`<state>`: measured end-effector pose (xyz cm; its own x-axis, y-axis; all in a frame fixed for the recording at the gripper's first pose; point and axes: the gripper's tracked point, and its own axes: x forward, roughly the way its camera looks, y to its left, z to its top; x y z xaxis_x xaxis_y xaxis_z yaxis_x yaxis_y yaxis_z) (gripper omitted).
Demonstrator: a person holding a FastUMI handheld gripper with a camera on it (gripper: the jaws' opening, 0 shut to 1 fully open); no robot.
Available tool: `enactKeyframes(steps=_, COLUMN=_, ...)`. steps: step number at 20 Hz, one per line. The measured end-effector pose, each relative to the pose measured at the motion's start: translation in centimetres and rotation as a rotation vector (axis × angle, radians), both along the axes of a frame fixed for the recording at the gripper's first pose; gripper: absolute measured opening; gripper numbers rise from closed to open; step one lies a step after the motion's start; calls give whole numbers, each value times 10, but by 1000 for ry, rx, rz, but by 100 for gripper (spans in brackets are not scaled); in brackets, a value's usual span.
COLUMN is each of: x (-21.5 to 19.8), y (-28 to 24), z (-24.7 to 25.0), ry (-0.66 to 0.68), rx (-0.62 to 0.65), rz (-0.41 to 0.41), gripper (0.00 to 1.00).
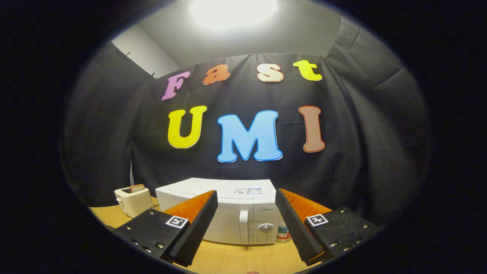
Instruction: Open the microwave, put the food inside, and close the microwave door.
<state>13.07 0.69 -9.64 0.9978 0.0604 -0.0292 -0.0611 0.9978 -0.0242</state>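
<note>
Gripper (246, 198) fingers spread, closed microwave (228, 213) beyond them

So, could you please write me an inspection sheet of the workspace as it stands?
Surface: wooden table, bare ahead of the fingers.
Job's things: white microwave beyond the fingers, door shut, handle and dial facing the gripper; food not identified.
Clutter: white toaster with a slice in it, beside the microwave; small bottle at its other side.
Grippers: gripper open, fingers apart, holding nothing.
Cables: nothing seen.
Surroundings: black cloth wall, ceiling light.
</note>
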Motion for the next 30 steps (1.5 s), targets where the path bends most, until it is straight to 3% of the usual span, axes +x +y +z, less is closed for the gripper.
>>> enactKeyframes(steps=7, x=65, y=1, z=-96, ry=132, rx=-34, rz=0, gripper=98)
enactKeyframes(steps=13, x=86, y=5, z=-151, ry=242, rx=-19, rz=-1, gripper=98)
enactKeyframes(steps=15, x=90, y=5, z=-162, ry=264, rx=-19, rz=-2, gripper=94)
enactKeyframes(steps=17, x=95, y=3, z=-172, ry=290, rx=-9, rz=-18, gripper=81)
enactKeyframes(steps=18, x=97, y=4, z=-176, ry=301, rx=-3, rz=-21, gripper=63)
enactKeyframes(steps=21, x=101, y=12, z=-182, ry=330, rx=16, rz=-18, gripper=54)
enactKeyframes(steps=22, x=103, y=11, z=-181, ry=332, rx=5, rz=-24, gripper=32)
enactKeyframes(steps=24, x=99, y=8, z=-182, ry=338, rx=-15, rz=-28, gripper=30)
enactKeyframes(steps=26, x=101, y=8, z=-182, ry=344, rx=-11, rz=-26, gripper=20)
enactKeyframes(steps=27, x=101, y=8, z=-181, ry=345, rx=-10, rz=-30, gripper=9)
enactKeyframes(steps=30, x=99, y=10, z=-182, ry=365, rx=-1, rz=-36, gripper=9)
